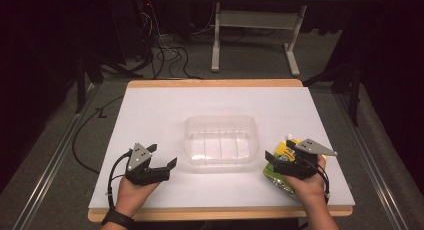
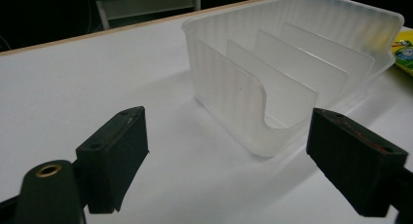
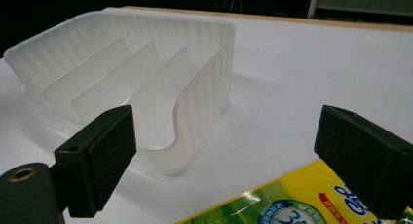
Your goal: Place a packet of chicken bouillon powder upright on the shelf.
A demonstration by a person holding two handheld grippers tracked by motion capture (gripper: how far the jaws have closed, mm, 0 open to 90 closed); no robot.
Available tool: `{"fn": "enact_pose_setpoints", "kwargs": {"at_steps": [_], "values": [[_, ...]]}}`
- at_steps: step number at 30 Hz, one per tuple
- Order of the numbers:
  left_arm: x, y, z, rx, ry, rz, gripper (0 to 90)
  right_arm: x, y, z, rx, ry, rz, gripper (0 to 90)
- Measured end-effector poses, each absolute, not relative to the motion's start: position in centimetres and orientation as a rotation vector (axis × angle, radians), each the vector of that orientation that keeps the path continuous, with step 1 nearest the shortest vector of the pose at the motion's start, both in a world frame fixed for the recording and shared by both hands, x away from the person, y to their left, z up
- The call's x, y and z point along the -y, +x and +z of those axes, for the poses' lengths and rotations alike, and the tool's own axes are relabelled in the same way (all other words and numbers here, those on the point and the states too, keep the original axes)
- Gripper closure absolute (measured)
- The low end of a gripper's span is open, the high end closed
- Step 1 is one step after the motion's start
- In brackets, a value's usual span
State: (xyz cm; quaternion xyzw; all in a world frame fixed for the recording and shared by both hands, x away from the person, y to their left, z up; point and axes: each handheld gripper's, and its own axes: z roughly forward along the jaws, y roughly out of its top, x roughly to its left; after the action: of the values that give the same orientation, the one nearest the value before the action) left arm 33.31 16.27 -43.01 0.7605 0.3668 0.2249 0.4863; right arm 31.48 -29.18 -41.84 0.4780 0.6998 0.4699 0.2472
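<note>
High view, left gripper [image 1: 162,162]: held low over the near left of the white table [image 1: 150,110], jaws spread wide, nothing between them.
High view, right gripper [image 1: 274,157]: at the near right, jaws apart over the yellow-green pouch [image 1: 280,182], which lies flat just right of the clear tray [image 1: 220,121].
High view, tray: centre of the table, between the two grippers, with upright dividers inside.
Left gripper view: jaws wide, bare table between them; tray [image 2: 234,83] just beyond, its scooped front wall facing them; pouch corner [image 2: 403,51] at far right.
Right gripper view: jaws wide, not pressing anything; pouch [image 3: 292,204] below them on the table, tray [image 3: 204,87] to the left.
</note>
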Motion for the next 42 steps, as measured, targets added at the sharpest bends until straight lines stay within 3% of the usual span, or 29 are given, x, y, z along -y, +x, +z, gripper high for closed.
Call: {"fn": "enact_pose_setpoints", "kwargs": {"at_steps": [19,27,36,42], "values": [[-16.1,33.4,-43.1,-0.905,1.857,0.582,9.5,30.3,30.4,-41.4,-1.894,1.281,1.272,6.3],[-16.2,33.7,-43.3,-0.905,1.862,0.556,15.9,30.9,30.0,-41.5,-1.888,1.309,1.245,9.8],[-16.1,35.1,-43.3,-0.918,1.824,0.542,21.9,33.6,27.9,-42.5,-1.836,1.42,1.157,23.7],[-15.6,35.7,-43.0,-0.913,1.794,0.549,28.9,35.3,26.1,-43.3,-1.812,1.487,1.07,47.1]]}}
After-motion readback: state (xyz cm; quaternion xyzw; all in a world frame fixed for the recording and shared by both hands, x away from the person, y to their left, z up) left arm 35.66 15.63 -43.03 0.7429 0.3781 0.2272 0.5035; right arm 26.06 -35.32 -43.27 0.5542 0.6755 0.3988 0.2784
